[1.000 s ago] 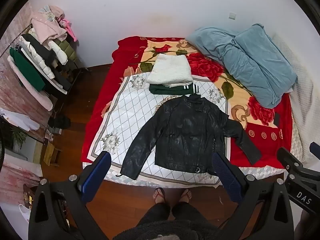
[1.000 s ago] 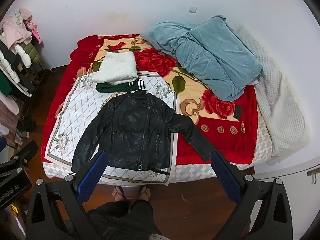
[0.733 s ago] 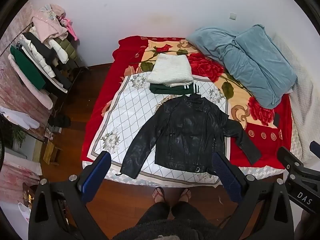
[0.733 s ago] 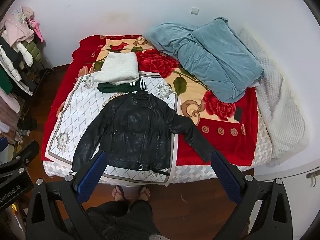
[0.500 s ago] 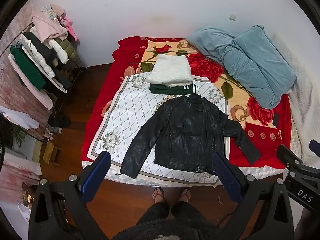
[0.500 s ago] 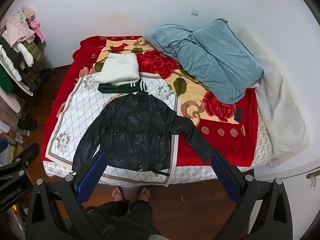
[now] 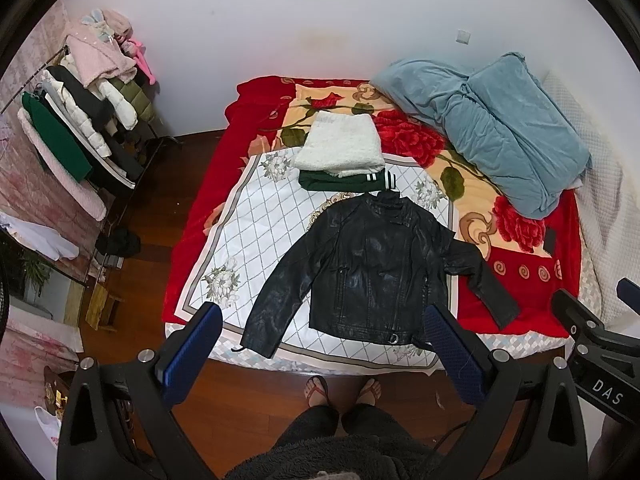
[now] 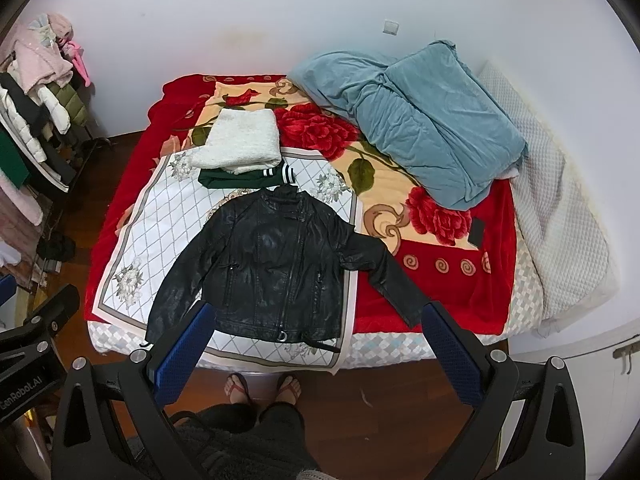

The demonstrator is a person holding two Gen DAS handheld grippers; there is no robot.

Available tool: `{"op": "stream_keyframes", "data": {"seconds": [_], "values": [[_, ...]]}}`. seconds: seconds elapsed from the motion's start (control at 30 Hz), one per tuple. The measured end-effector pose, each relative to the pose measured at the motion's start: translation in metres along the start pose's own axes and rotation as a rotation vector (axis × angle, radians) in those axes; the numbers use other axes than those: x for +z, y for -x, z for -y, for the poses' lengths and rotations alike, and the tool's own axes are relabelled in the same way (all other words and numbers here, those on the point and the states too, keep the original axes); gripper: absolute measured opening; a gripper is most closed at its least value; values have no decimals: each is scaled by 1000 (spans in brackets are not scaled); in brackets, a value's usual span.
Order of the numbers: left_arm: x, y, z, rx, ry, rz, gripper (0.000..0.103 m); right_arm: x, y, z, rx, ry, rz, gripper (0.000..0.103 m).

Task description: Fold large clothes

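Black leather jacket flat, frame centre. Left gripper, right gripper: jaws wide apart, empty. Risk: stiff leather slipping, springing unfolded.

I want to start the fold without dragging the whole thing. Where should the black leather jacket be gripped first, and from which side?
Probably the cuff of the sleeve lying out over the red blanket. On the black leather jacket that sleeve splays away from the body, its end near the bed's front edge. Bring the open right claw in from that front edge and pinch the cuff, then swing it across the chest.
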State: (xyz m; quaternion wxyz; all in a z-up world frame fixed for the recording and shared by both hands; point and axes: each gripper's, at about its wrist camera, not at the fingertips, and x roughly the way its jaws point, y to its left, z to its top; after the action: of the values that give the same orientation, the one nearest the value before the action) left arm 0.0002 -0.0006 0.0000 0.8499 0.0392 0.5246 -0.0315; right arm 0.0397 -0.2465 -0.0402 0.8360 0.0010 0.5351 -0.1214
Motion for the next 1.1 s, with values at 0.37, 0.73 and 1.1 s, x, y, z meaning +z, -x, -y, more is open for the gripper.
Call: {"op": "stream_keyframes", "data": {"seconds": [0.37, 0.73, 1.1], "values": [[2, 8, 3, -1, -1, 4, 103, 4, 7, -4, 8, -6, 2, 103], [6, 14, 5, -5, 1, 5, 103, 11, 21, -14, 13, -4, 7, 103], [6, 14, 5, -6, 2, 9, 103, 8, 19, -12, 14, -4, 10, 103]]}}
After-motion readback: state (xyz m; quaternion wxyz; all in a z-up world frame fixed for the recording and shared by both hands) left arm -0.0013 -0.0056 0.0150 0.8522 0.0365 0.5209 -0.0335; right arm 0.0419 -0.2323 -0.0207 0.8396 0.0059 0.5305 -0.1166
